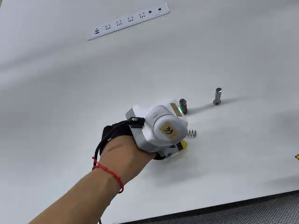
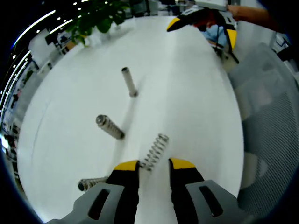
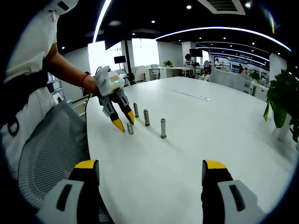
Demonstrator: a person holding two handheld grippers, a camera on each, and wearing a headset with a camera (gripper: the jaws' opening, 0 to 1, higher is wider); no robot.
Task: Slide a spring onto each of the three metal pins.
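Left tongs point(image 2: 154, 164) narrowly parted, loose spring point(image 2: 154, 150) lying with near end between tips; right tongs point(image 3: 149, 164) wide.

on the white tabletop point(image 2: 187, 93) a loose steel coil spring point(image 2: 154, 151) sits between the jaw tips of the left gripper point(image 2: 154, 164). to its left runs a row: near spring-wrapped pin point(image 2: 93, 183), middle spring-wrapped pin point(image 2: 110, 127), bare grey metal pin point(image 2: 128, 80) farthest.

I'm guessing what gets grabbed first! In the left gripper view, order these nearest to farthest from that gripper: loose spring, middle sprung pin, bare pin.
1. loose spring, right at the tips of the left gripper.
2. middle sprung pin, farther out, to the left.
3. bare pin, farthest, upper middle.
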